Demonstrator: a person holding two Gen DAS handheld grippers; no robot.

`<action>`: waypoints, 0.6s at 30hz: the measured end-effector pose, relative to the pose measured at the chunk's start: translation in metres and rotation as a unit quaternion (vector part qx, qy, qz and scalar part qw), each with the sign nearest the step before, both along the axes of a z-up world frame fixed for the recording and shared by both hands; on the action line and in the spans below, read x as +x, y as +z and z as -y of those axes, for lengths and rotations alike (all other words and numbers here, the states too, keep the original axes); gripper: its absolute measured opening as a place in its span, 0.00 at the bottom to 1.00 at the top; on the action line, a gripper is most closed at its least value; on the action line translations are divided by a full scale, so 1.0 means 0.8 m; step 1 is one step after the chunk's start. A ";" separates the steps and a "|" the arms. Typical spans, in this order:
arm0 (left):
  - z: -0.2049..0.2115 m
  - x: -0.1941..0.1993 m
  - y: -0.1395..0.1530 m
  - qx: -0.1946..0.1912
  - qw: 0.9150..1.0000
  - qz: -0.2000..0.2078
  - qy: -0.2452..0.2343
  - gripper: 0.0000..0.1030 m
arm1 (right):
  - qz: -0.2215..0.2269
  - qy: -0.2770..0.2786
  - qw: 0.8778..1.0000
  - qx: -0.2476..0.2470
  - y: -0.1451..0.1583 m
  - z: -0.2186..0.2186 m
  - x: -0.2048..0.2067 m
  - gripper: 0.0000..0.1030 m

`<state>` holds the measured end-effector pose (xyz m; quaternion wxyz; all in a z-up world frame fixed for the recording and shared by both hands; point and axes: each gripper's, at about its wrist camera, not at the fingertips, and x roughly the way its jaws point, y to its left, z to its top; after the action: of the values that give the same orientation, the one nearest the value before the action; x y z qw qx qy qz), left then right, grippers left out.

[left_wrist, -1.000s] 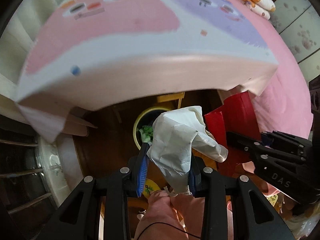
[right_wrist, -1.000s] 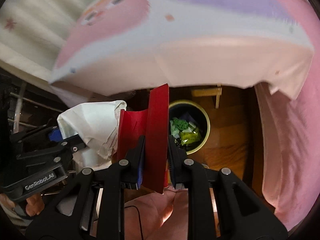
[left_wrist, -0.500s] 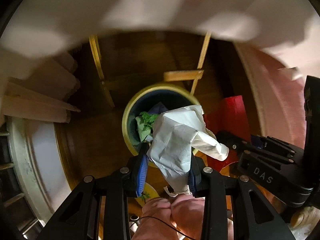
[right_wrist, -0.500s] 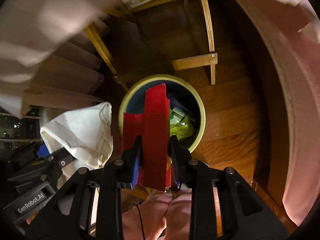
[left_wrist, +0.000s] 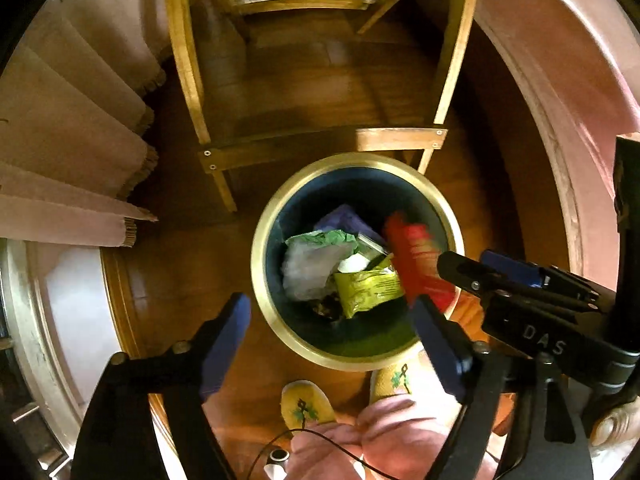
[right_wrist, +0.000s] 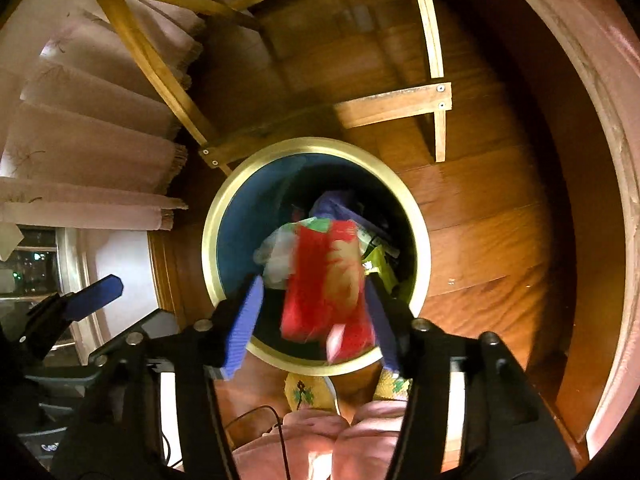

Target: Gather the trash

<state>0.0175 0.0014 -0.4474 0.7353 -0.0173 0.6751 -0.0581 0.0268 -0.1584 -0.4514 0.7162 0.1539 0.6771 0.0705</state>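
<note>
Both claws hang spread over the round bin [left_wrist: 256,280]. The left claw [left_wrist: 332,316] grips nothing; a blurred red wrapper [right_wrist: 326,284] sits loose between the right claw [right_wrist: 316,300] fingers

A: We are looking down on a warm brown wooden floor [left_wrist: 304,80], its boards gleaming under yellowish light.

B: We are seeing a pale wooden chair frame [right_wrist: 394,100] standing on it, and pleated pinkish curtains [left_wrist: 68,132] hanging at left.

A: We are also noting a dark window [right_wrist: 32,260] with small lights showing beyond it.
</note>
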 end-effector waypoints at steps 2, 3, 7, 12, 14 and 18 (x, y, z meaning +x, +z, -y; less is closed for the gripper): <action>-0.008 0.001 -0.004 0.005 1.000 0.003 0.005 0.83 | 0.003 -0.001 1.000 0.003 -0.001 0.000 -0.001 0.54; -0.010 0.001 -0.004 0.007 1.000 0.005 0.008 0.83 | 0.003 0.001 1.000 0.003 0.000 -0.001 -0.002 0.54; -0.014 -0.001 0.014 0.007 1.000 0.021 0.015 0.83 | 0.011 0.010 1.000 -0.004 0.007 -0.005 -0.006 0.59; -0.011 -0.005 0.062 0.017 0.999 0.044 0.016 0.83 | 0.020 0.002 1.000 -0.003 0.039 -0.002 -0.012 0.64; -0.010 -0.008 0.081 0.024 0.998 0.048 0.016 0.83 | 0.027 0.001 1.000 -0.005 0.058 0.001 -0.014 0.66; -0.014 -0.012 0.131 0.021 0.998 0.059 0.027 0.83 | 0.039 -0.005 0.999 -0.006 0.100 0.005 -0.015 0.68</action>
<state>0.0075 0.0124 -0.3425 0.7751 -0.0169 0.6312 -0.0253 0.0147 -0.1626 -0.3717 0.7434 0.1504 0.6481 0.0686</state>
